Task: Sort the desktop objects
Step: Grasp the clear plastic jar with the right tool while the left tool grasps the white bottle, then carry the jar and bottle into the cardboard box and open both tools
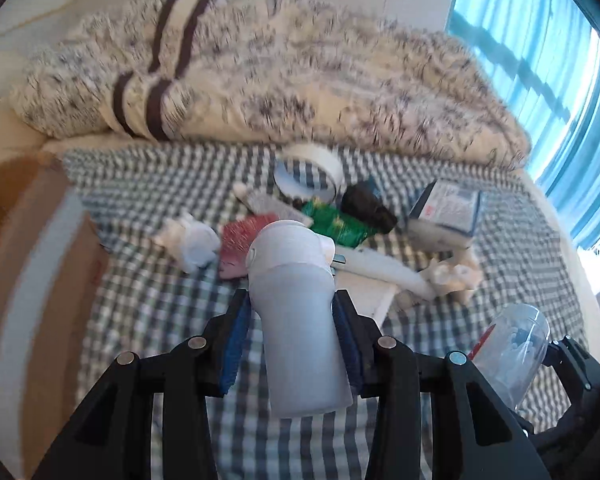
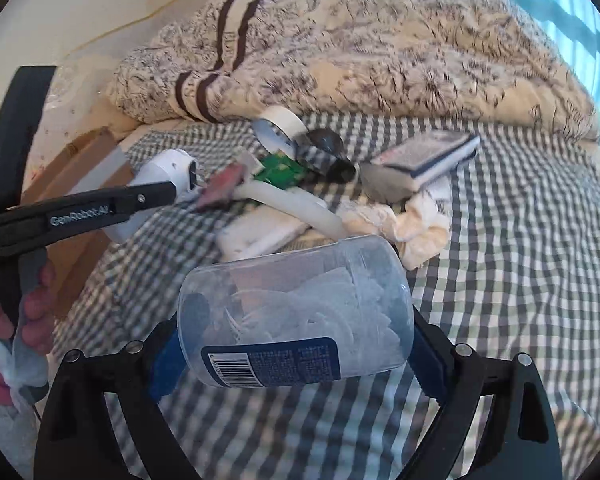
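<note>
- Checked bedding (image 1: 172,184) covers the bed on which we work; a furry throw (image 1: 300,80) lies heaped along the far side, and a window with blue light fills the right.
- We see the left tongs (image 1: 292,320) closed upon a white bottle (image 1: 296,312), gripped at mid-body between blue pads; its cap points far and slightly upward, so its long axis runs along the fingers and away from us.
- We see the right tongs (image 2: 296,344) closed upon a clear jar (image 2: 296,312), held by its two ends; its long axis runs left to right, across the fingers, with the barcode label facing near. Its pale contents we cannot identify.
- Both held things hang above the bedding on the near side of the clutter.
- Between them and the throw lies the unsorted pile: a tape roll (image 1: 308,172) farthest, a green packet (image 1: 336,224), a dark object (image 1: 368,208), a boxed item (image 1: 448,208) to the right, a red brush (image 1: 248,240) and crumpled cloth (image 1: 452,276).
- A cardboard box (image 1: 40,280) stands at the left edge of the bed, just beside the left tongs and well apart from the right.
- We judge the box a likely receptacle; if so, the bottle lies nearer to it, and the jar must cross leftward past the left tongs.
</note>
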Motion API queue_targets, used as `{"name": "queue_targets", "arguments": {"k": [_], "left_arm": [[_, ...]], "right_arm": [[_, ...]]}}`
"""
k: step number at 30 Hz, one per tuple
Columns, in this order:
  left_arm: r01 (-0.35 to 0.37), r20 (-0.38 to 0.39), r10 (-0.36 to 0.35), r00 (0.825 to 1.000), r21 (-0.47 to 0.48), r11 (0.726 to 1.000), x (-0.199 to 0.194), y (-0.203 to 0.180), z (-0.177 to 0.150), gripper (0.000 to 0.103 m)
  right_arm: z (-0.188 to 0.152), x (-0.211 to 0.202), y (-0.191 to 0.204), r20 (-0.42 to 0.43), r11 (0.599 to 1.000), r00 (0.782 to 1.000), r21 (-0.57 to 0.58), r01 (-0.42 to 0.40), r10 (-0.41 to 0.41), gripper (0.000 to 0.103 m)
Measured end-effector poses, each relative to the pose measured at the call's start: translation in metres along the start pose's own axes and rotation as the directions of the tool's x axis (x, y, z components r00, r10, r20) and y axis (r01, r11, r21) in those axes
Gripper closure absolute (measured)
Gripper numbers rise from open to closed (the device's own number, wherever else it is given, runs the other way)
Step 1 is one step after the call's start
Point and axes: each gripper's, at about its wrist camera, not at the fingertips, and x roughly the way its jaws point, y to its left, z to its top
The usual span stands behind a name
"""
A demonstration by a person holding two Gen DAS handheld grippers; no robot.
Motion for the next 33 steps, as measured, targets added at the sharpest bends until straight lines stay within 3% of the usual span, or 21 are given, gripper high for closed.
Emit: {"name": "queue_targets", "arguments": {"k": [7,10,15,20,25,26,28,29,31,33], "left_arm": [[-0.082,0.141,0.083,0.987,-0.012,0.997,-0.103,0.041,0.008,0.06],[-0.124,0.198,0.127,0.972,-0.032,0.992,-0.146,0.077,0.008,0.06],[-0.189,0.224,0.205,0.953,-0.09,0.978,-0.193,0.151,-0.006,0.06],[-0.21,0.198,0.232,0.952,-0.125,0.97,-0.199,0.221,-0.025,0.06],[-0.198,0.164,0.219,0.962,-0.136,0.971,-0.171,0.259,-0.042,0.06],[-0.187,0.15,0.207,0.967,-0.138,0.973,-0.164,0.264,-0.045,0.055],[-0.187,0.132,0.205,0.97,-0.138,0.973,-0.152,0.27,-0.049,0.027],[-0.195,0.136,0.214,0.967,-0.141,0.971,-0.15,0.272,-0.051,0.007],[-0.179,0.165,0.201,0.966,-0.142,0.974,-0.15,0.274,-0.054,0.004],[-0.151,0.174,0.173,0.969,-0.132,0.98,-0.151,0.276,-0.053,0.004]], "right_arm": [[0.019,-0.065,0.063,0.093,0.997,0.995,-0.075,-0.024,0.031,0.011],[0.031,-0.082,0.104,0.13,0.992,0.99,-0.122,-0.043,0.059,0.011],[0.059,-0.081,0.186,0.135,0.976,0.976,-0.161,-0.147,0.169,0.011],[0.09,-0.052,0.262,0.119,0.938,0.936,-0.141,-0.316,0.333,0.011],[0.115,0.007,0.317,0.049,0.906,0.905,-0.034,-0.422,0.423,0.01],[0.118,0.018,0.323,0.051,0.902,0.9,-0.004,-0.432,0.432,0.01],[0.125,0.039,0.332,0.049,0.918,0.918,0.048,-0.395,0.392,0.009],[0.129,0.047,0.335,0.042,0.933,0.934,0.06,-0.356,0.354,0.009],[0.133,0.053,0.337,0.048,0.947,0.948,0.059,-0.317,0.315,0.009],[0.134,0.053,0.334,0.057,0.945,0.946,0.056,-0.322,0.319,0.009]]}}
